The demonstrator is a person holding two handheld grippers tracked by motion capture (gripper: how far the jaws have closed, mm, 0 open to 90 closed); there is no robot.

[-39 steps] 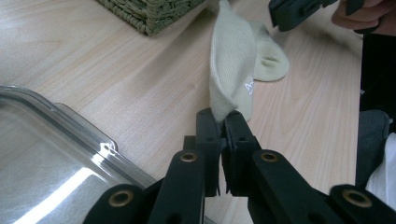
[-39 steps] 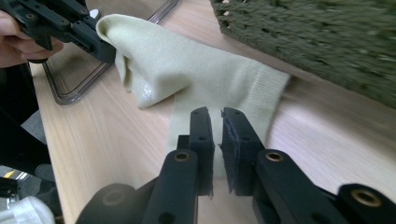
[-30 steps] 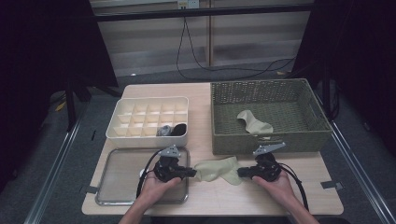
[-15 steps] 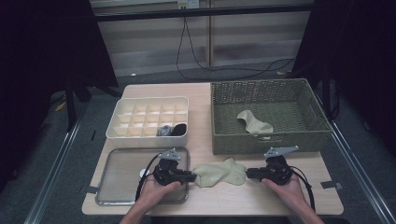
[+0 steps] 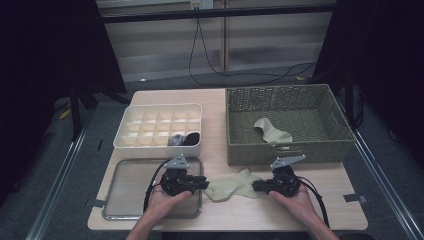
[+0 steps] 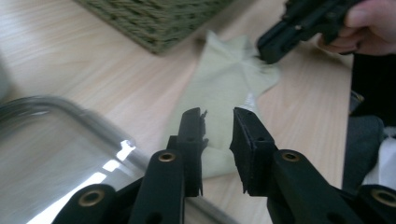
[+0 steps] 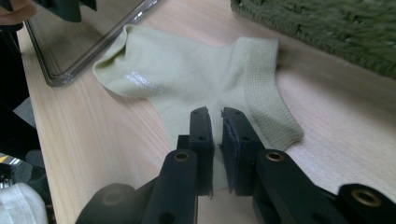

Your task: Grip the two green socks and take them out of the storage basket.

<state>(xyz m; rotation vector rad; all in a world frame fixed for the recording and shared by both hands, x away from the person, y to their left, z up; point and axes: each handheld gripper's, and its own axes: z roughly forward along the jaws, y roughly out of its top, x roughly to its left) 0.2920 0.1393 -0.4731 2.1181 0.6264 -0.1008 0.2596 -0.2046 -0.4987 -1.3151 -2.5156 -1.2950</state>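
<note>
A pale green sock (image 5: 231, 184) lies flat on the wooden table (image 5: 325, 210) between my two grippers. My left gripper (image 5: 205, 184) sits at the sock's left end, by the metal tray. In the left gripper view its jaws (image 6: 217, 114) stand apart over the sock (image 6: 224, 70) without pressing it; they have just been opening. My right gripper (image 5: 256, 186) is at the sock's right end. Its jaws (image 7: 217, 112) have just been closing and pinch a thin fold of the sock (image 7: 187, 79) near the cuff. The left gripper view also shows the right gripper (image 6: 264, 49) biting the cloth.
A green wicker basket (image 5: 240, 150) at the back right holds a second pale sock (image 5: 272, 131). A white divided organiser (image 5: 130, 142) at the back left has dark socks (image 5: 182, 139) in its front cells. A metal tray (image 5: 125, 190) lies under my left hand.
The right hand has slid slightly to the right, and the sock lies more stretched out and flatter between the grippers. The left hand has stayed where it was.
</note>
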